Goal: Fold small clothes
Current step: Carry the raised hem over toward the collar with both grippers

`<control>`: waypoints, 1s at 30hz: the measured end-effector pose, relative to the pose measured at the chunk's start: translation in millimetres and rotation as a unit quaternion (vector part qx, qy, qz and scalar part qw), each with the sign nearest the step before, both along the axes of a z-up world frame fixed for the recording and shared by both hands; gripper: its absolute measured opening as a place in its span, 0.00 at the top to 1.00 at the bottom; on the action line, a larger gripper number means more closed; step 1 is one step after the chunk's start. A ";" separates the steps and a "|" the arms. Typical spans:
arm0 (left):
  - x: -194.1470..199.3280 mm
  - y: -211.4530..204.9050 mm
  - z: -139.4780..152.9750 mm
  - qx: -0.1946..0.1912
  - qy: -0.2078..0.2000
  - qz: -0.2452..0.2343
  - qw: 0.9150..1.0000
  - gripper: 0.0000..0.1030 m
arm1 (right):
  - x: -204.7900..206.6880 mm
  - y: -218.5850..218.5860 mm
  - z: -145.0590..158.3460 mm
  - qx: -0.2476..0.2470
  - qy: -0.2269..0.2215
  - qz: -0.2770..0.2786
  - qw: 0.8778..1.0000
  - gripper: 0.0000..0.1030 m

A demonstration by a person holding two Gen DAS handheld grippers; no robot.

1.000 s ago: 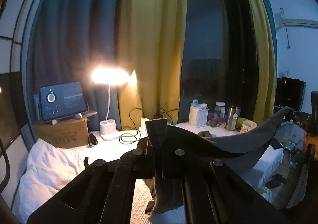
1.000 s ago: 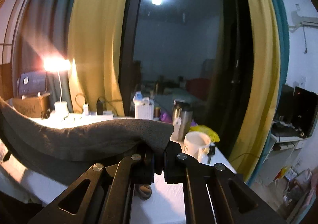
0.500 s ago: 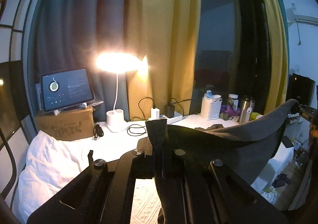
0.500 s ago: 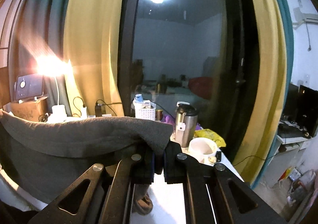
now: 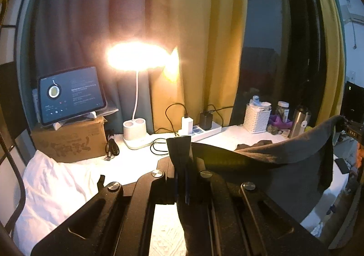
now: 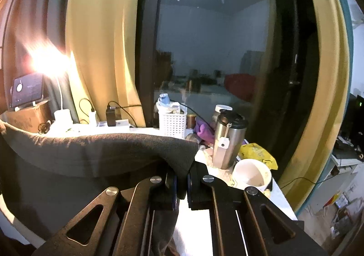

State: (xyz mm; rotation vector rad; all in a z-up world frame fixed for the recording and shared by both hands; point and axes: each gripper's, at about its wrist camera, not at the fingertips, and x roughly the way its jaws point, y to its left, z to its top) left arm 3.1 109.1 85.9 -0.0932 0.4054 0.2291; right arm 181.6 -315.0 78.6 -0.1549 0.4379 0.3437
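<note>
Here, the left gripper (image 5: 185,165) is clenched on one corner of the dark grey garment (image 5: 284,165), low in the frame's centre. The other corner is pinched by the right gripper (image 6: 180,178). The cloth is stretched between them above the white table (image 5: 136,160); a lit lamp (image 5: 136,56) is seen upper left.

My black left gripper (image 5: 182,165) and black right gripper (image 6: 180,178) pinch a plain dark grey cloth (image 5: 284,165). I see yellow curtains (image 5: 204,40), a white lattice basket (image 6: 173,123), a white mug (image 6: 252,175).
</note>
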 end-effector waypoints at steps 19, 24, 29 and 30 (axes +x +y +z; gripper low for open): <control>115.4 64.6 -75.8 -0.041 0.102 0.011 0.994 0.98 | 130.4 69.4 -72.0 -0.054 0.105 0.022 0.993 0.94; 145.1 80.6 -103.0 -0.053 0.131 0.010 0.990 0.98 | 164.6 87.1 -98.6 -0.076 0.134 0.030 0.988 0.94; 173.0 90.4 -127.1 -0.062 0.161 0.006 0.985 0.98 | 194.7 99.4 -125.5 -0.097 0.165 0.033 0.981 0.94; 176.9 92.2 -130.7 -0.063 0.165 0.005 0.984 0.98 | 199.2 101.6 -129.7 -0.100 0.170 0.033 0.980 0.94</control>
